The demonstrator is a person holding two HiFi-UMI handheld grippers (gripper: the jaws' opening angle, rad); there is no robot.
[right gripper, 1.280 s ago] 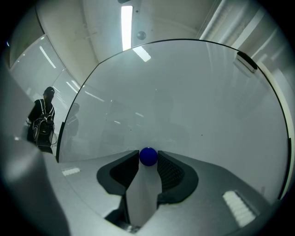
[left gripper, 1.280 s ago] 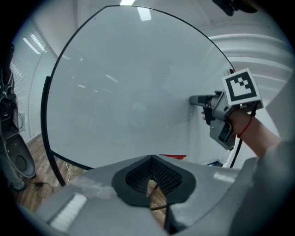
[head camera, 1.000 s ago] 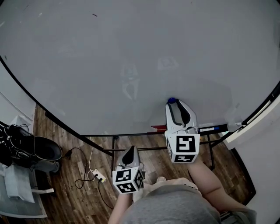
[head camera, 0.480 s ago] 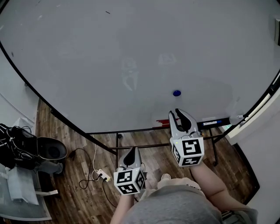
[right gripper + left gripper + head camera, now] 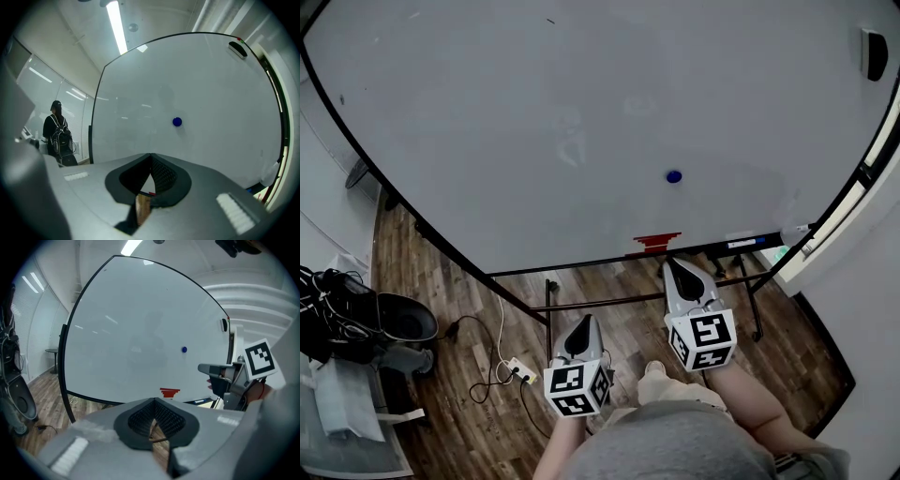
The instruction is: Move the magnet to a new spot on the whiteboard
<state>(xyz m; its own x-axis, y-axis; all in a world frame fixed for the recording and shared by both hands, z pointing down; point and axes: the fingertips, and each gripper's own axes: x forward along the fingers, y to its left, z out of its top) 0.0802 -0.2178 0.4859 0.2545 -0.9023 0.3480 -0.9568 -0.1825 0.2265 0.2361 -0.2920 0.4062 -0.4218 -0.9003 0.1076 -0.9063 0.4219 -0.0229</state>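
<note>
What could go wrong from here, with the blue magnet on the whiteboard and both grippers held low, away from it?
The blue magnet clings to the whiteboard with nothing under it; a weak hold might let it slide toward the marker tray. The right gripper, shut and empty, is close to that tray, so a careless lift could knock the markers. A power strip and cables lie near the person's feet, a possible trip.
</note>
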